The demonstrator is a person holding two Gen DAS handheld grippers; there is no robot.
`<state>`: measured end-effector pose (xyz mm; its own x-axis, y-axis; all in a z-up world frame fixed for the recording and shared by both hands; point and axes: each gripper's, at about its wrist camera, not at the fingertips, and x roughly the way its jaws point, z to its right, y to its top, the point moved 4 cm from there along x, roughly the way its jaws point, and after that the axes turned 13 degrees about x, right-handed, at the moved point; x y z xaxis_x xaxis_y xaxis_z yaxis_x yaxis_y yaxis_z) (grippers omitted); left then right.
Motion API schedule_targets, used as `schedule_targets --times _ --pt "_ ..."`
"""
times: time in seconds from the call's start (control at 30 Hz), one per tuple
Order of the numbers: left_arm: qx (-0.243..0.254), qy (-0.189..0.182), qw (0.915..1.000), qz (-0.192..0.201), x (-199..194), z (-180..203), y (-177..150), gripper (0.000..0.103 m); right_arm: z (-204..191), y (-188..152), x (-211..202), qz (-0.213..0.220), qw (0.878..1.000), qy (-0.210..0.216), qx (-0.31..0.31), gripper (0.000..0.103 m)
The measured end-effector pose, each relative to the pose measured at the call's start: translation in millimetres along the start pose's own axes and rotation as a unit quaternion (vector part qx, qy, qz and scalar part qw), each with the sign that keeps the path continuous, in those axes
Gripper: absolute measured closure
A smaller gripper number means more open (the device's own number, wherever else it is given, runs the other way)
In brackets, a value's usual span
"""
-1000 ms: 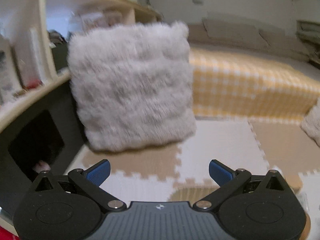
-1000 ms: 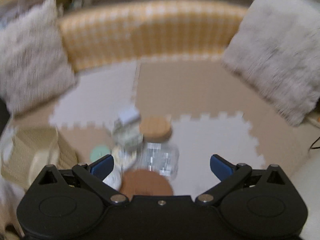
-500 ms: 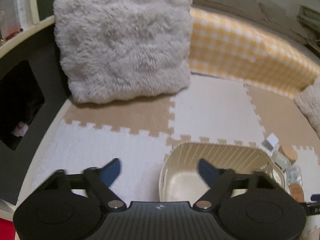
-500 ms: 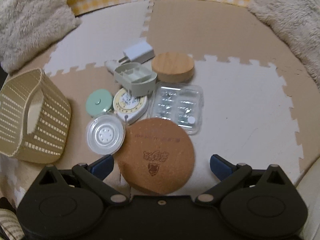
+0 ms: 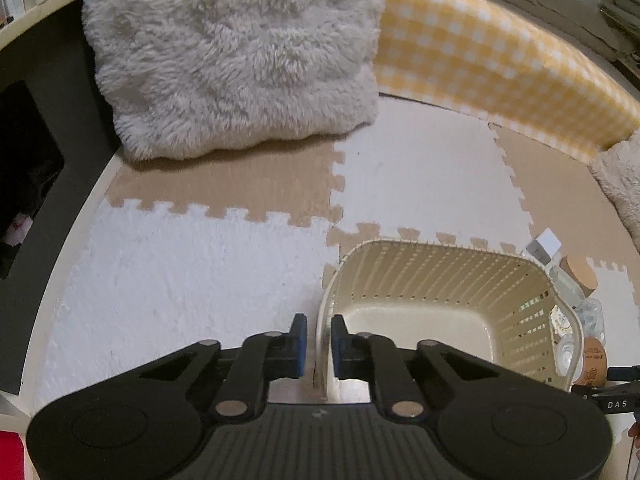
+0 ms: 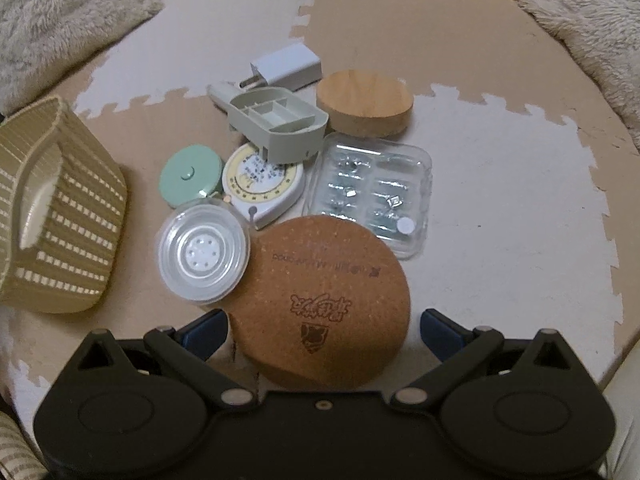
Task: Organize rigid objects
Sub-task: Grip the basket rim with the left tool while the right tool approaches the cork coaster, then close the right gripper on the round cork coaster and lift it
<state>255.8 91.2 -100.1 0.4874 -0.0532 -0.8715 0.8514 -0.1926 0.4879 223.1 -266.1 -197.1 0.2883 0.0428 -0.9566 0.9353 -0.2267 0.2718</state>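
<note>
one cream slatted basket (image 5: 440,276), left gripper (image 5: 319,346) clamped on its rim, right gripper (image 6: 320,330) spread wide over one cork disc (image 6: 324,304), seven smaller items clustered, two furry cushions (image 5: 236,56)

Two handheld grippers in matte black, blue at the fingertips.
The left gripper (image 5: 319,344) has black linkage arms joined by silver pivot screws, dark blue pads (image 5: 299,346) on its fingers, round black discs at either side and a ribbed grey centre panel with a small pale mark. The right gripper (image 6: 322,330) shows the same black arms, silver screws and blue pads (image 6: 438,330), with a smooth black centre and one small screw.
</note>
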Motion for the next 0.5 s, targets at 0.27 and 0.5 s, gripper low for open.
schedule_targets --times 0.27,0.5 --pt "0.002 -0.004 1.0 0.0 3.9 1.2 0.9 0.097 -3.9 3.2 1.7 0.001 1.0 0.003 -0.004 0.005" --pt "0.0 -0.005 1.0 0.003 4.3 1.4 1.0 0.097 -4.7 2.1 -9.3 0.021 1.0 -0.008 -0.015 0.019"
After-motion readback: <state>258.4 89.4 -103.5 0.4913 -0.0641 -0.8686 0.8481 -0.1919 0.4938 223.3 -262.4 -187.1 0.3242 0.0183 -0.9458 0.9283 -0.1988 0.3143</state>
